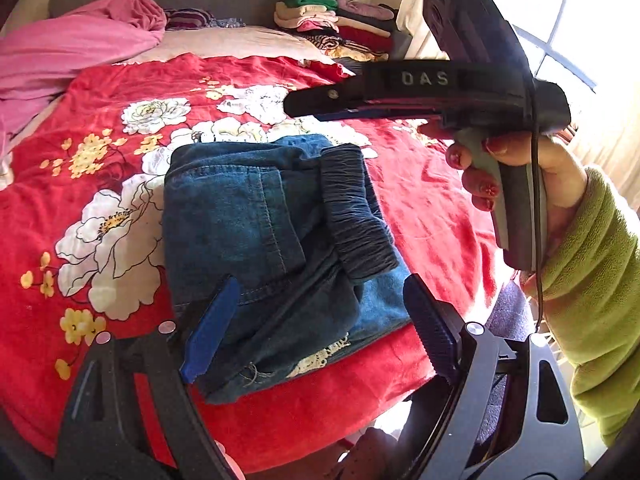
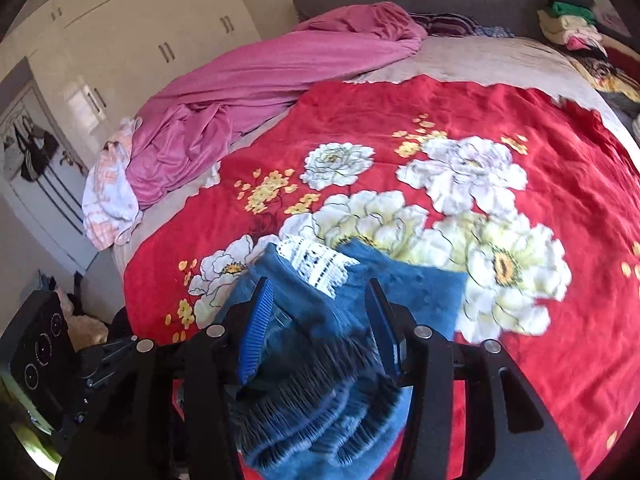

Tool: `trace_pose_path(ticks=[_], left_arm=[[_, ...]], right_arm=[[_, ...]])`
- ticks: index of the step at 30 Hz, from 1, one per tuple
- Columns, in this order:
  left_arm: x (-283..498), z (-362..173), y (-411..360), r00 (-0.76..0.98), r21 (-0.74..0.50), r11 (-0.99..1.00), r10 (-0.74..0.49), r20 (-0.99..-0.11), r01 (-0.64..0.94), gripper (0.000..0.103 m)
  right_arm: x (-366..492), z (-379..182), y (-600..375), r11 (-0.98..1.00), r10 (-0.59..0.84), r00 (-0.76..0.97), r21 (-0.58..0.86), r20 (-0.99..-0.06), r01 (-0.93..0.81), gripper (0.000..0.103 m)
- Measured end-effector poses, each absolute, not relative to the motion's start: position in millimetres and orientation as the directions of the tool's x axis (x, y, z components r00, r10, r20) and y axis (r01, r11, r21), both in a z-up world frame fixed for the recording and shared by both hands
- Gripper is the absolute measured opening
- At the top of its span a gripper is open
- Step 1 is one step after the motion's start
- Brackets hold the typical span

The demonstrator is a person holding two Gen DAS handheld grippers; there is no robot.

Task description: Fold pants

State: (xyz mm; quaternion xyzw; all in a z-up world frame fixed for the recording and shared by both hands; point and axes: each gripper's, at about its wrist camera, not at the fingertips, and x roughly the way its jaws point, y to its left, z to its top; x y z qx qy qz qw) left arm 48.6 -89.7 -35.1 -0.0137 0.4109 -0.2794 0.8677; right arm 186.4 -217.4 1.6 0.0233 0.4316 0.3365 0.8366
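We are seeing the folded pants [image 1: 276,240] lying on the bed's red floral blanket [image 1: 100,120], between the spread left hand-held gripper [image 1: 320,320]; right hand-held gripper [image 2: 320,320] is straddling them, grip unclear.

Blue denim pants [image 1: 256,240], folded into a compact bundle with the dark elastic waistband on top, lie on the red floral blanket [image 1: 120,92].

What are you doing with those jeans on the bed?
A person holding a gripper in each hand is folding blue jeans on a red flowered blanket. The jeans already lie in a compact bundle. The left gripper hovers open over them; the right gripper is raised above the bed.
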Motion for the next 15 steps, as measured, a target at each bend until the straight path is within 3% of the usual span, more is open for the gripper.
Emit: trace_pose_path(ticks=[2, 4, 5, 7, 10, 13, 15], left_arm=[[51.7, -44.4, -92.1, 0.485, -0.248, 0.851, -0.477, -0.733, 0.463, 0.057], [48.3, -52.0, -95.7, 0.464, -0.244, 0.849, -0.472, -0.749, 0.470, 0.056], [44.2, -54.0, -98.5, 0.464, -0.227, 0.846, -0.466, -0.753, 0.482, 0.056], [35.6, -57.5, -103.5, 0.465, -0.192, 0.842, -0.452, -0.762, 0.504, 0.056], [31.8, -61.8, -105.6, 0.447, -0.199, 0.836, -0.457, -0.769, 0.512, 0.056], [31.4, -64.0, -106.9, 0.449, -0.192, 0.835, -0.453, -0.770, 0.515, 0.056], [32.2, -65.1, -106.2, 0.448, -0.189, 0.837, -0.449, -0.773, 0.513, 0.056]], right_arm=[[200.4, -5.0, -197.7, 0.770, 0.561, 0.353, 0.316, -0.748, -0.554, 0.047], [208.5, -19.5, -179.7, 0.777, 0.509, 0.299, 0.282, -0.807, -0.563, 0.042], [210.3, -29.9, -172.1, 0.793, 0.454, 0.280, 0.241, -0.846, -0.560, 0.037], [209.7, -46.6, -163.9, 0.799, 0.414, 0.238, 0.226, -0.879, -0.558, 0.017], [203.7, -42.4, -161.8, 0.826, 0.400, 0.310, 0.192, -0.863, -0.530, 0.006], [206.7, -34.3, -156.6, 0.839, 0.378, 0.387, 0.134, -0.841, -0.528, 0.004], [216.0, -45.2, -151.4, 0.865, 0.276, 0.420, 0.033, -0.865, -0.501, 0.004]])
